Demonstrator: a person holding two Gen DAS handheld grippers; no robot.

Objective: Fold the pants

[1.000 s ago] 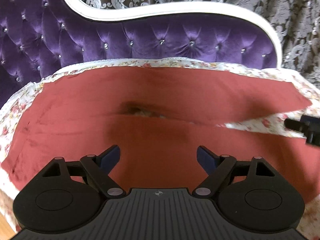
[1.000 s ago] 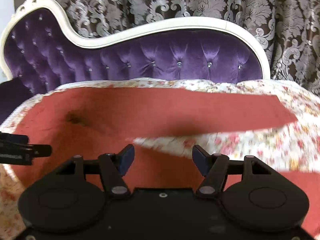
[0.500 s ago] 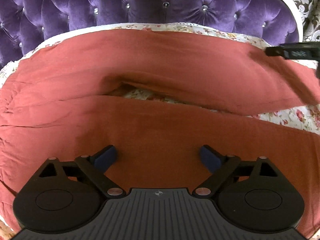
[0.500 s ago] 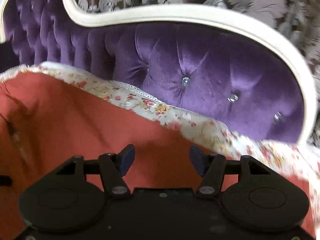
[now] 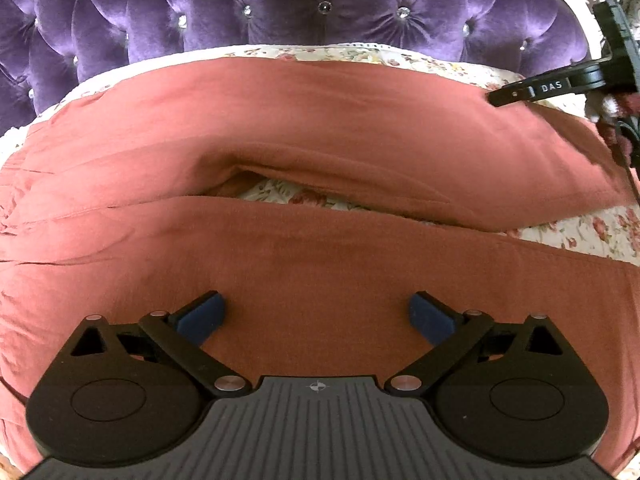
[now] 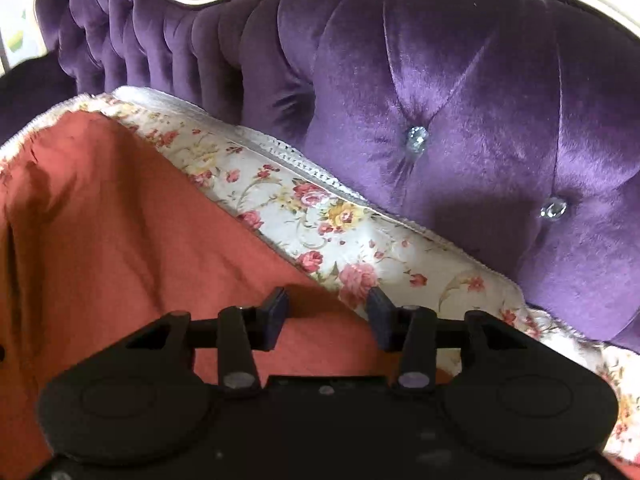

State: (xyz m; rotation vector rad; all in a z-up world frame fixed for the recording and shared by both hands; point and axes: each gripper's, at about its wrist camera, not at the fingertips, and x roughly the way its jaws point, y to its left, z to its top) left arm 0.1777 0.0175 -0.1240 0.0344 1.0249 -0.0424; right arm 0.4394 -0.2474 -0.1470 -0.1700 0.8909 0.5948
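The right hand-held gripper (image 6: 328, 312) sits low over the far leg of the pants (image 6: 132, 232), right at the cloth's outer edge where it meets the floral cover (image 6: 320, 216); its jaws have just been closing and now stand narrowly apart, with that edge between them, though the pads do not yet look pressed on it. The left hand-held gripper (image 5: 316, 314) hovers over the near leg with its jaws spread wide, having just been opening, and holds nothing. By my judgement the step in hand is taking hold of the far leg to bring it over the near one; the next move calls for the right jaws to pinch only the pants cloth, not the cover beneath. The pants (image 5: 320, 140) lie spread flat across the sofa seat, a soft rust-red weave with shallow creases and a gap between the legs. Behind rises the tufted purple velvet backrest (image 6: 460, 100), studded with crystal buttons.
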